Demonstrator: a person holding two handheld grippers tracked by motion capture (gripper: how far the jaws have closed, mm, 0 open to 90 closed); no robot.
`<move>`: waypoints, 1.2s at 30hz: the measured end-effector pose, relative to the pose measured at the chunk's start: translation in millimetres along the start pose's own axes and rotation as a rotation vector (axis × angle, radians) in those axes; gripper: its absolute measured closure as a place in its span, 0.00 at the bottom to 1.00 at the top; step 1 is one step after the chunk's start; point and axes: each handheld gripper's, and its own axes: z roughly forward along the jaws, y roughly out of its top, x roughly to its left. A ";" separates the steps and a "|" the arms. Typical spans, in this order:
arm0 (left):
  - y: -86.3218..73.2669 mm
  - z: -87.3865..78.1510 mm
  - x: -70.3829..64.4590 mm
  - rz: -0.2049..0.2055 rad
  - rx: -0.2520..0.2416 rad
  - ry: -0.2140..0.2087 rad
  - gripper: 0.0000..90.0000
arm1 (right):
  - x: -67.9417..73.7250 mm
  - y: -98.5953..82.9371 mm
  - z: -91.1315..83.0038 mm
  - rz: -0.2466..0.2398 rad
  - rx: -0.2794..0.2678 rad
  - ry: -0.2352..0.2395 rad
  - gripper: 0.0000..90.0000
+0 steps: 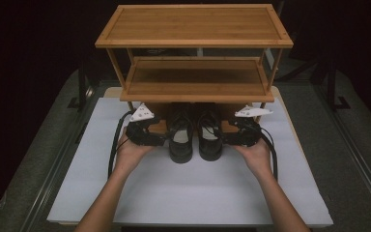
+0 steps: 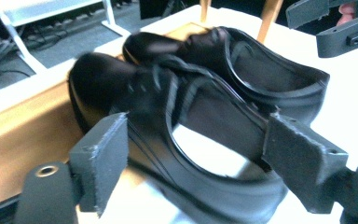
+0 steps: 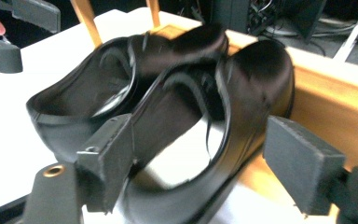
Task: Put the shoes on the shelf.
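Two black lace-up shoes stand side by side on the white table [image 1: 193,193], toes pointing under a bamboo rack. The left shoe [image 1: 180,137] [image 2: 102,79] lies between the wide-apart jaws of my left gripper [image 1: 162,140] [image 2: 200,163], which comes in from its outer side and is open. The right shoe [image 1: 209,137] [image 3: 256,70] sits likewise between the spread jaws of my open right gripper [image 1: 228,139] [image 3: 205,165]. Each gripper view shows the other shoe behind the near one, and the opposite gripper [image 2: 335,28] [image 3: 9,32] farther off.
The bamboo rack has a top shelf [image 1: 193,24] and a middle shelf [image 1: 195,79] overhanging the shoes' toes. A low wooden board [image 2: 28,126] [image 3: 326,107] lies at table level by the toes. Slim rack legs [image 3: 85,18] stand behind the shoes. Bare table stretches toward the near edge.
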 end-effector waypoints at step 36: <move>-56.9 64.8 -29.2 0.080 0.165 0.007 0.04 | 24.7 -65.0 56.5 -0.062 0.165 0.021 0.13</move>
